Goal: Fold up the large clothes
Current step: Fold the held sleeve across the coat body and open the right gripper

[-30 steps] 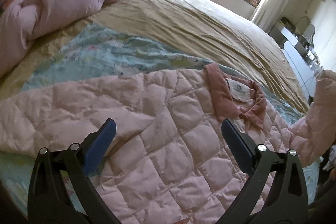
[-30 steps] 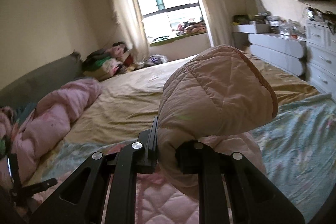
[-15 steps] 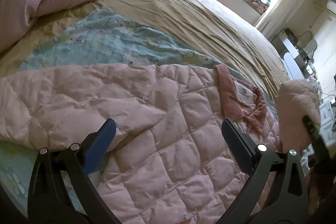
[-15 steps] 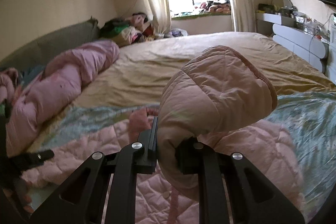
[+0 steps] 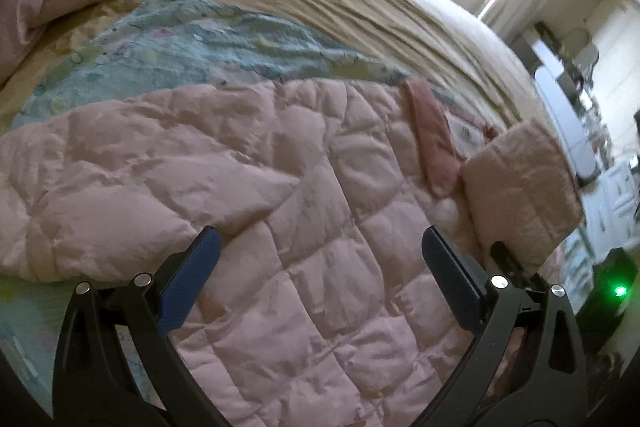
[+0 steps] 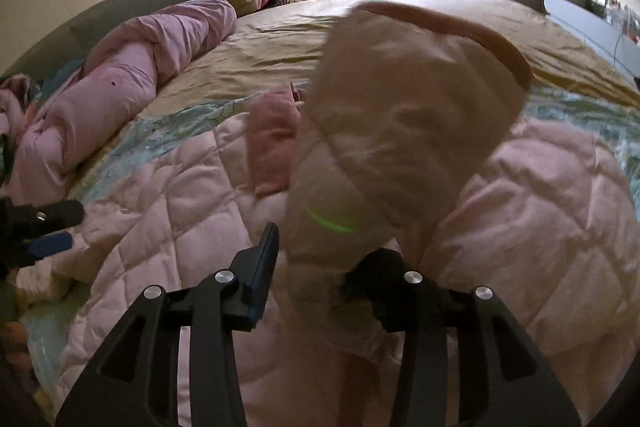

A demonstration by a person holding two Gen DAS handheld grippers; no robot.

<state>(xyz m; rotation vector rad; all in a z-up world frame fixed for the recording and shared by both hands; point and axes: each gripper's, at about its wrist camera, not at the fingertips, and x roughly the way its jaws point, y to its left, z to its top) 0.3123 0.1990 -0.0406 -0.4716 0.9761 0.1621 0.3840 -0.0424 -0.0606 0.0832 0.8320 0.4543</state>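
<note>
My right claw (image 6: 316, 259) has come down from above the bed (image 6: 400, 27) to just over the pink quilted coat (image 5: 280, 227) spread on it; its jaws have just been opening, and the sleeve (image 6: 400, 131) sits loose between them, clear of the left pad; a second ago they pinched it tight; my left claw (image 5: 320, 267) hangs wide open and empty above the coat's body, a little lower than before.
</note>
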